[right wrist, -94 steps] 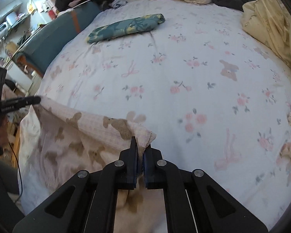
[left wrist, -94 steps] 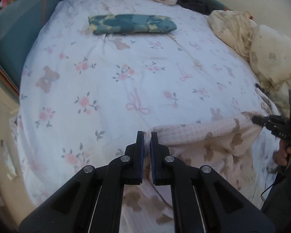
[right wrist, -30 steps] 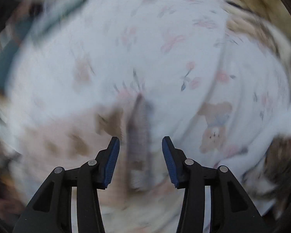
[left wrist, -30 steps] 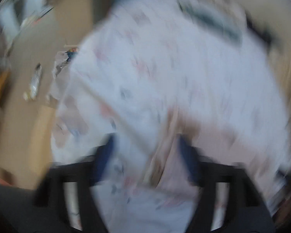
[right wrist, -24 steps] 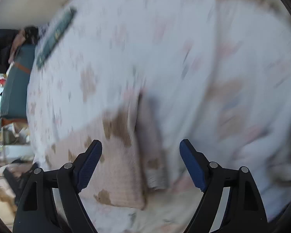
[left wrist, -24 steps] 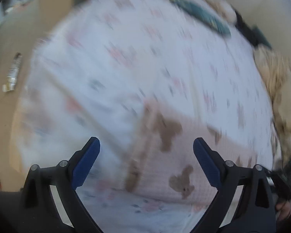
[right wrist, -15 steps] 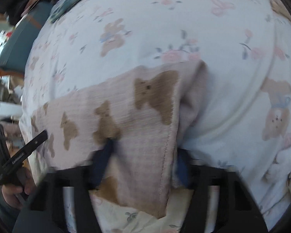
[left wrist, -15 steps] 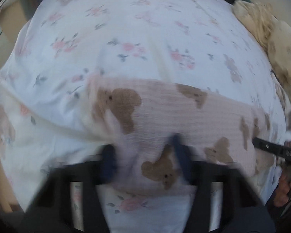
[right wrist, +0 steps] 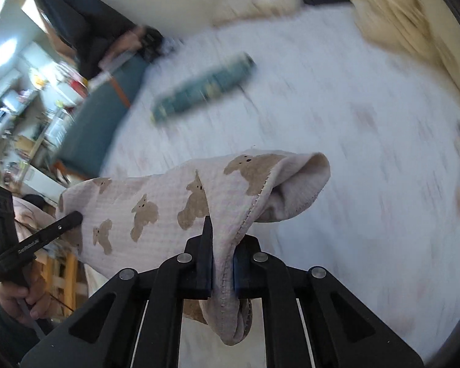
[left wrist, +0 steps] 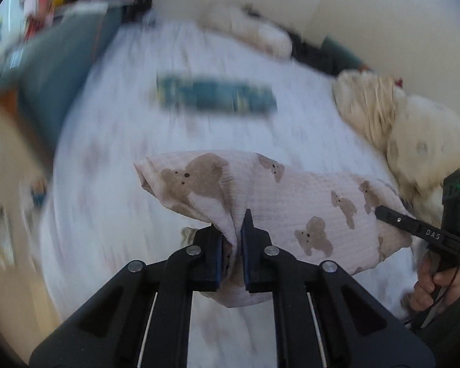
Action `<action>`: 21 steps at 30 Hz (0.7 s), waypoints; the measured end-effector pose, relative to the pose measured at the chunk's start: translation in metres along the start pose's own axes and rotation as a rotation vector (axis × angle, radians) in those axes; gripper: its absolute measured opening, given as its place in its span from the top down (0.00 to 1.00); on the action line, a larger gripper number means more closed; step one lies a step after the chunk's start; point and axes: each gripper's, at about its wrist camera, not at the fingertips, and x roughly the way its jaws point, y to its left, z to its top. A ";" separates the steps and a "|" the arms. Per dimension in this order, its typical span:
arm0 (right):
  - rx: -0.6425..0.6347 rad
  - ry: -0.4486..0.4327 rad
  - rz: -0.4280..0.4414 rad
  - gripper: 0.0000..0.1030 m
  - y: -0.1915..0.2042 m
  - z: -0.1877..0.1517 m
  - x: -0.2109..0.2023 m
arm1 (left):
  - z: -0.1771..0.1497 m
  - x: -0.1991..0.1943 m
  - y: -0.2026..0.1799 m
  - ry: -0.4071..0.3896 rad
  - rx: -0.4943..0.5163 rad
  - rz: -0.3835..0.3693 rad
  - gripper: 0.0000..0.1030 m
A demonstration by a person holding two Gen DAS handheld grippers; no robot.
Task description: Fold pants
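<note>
Two jaws clamped, one pants (left wrist: 291, 202) — lifted

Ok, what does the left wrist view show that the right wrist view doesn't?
Only the left wrist view: the left claw shut on the bear-print pants up close, and the right claw's black finger at the pants' far end, with the hand gripping its handle.

Only the right wrist view: the right claw pinching a stitched hem, an open cuff beside it, and a cluttered room past the bed.

Both: pants lifted off the floral sheet, a blurred teal folded item, cream bedding.
</note>
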 end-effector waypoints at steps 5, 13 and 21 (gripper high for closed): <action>-0.157 -0.072 -0.024 0.92 0.024 0.116 0.073 | 0.096 0.050 0.025 -0.133 0.042 0.060 0.93; -0.296 -0.106 -0.123 0.91 0.026 0.248 0.228 | 0.167 0.204 0.099 -0.117 0.000 0.153 0.90; -0.219 0.016 -0.366 0.35 -0.050 0.241 0.296 | 0.150 0.278 0.157 0.018 0.071 0.591 0.66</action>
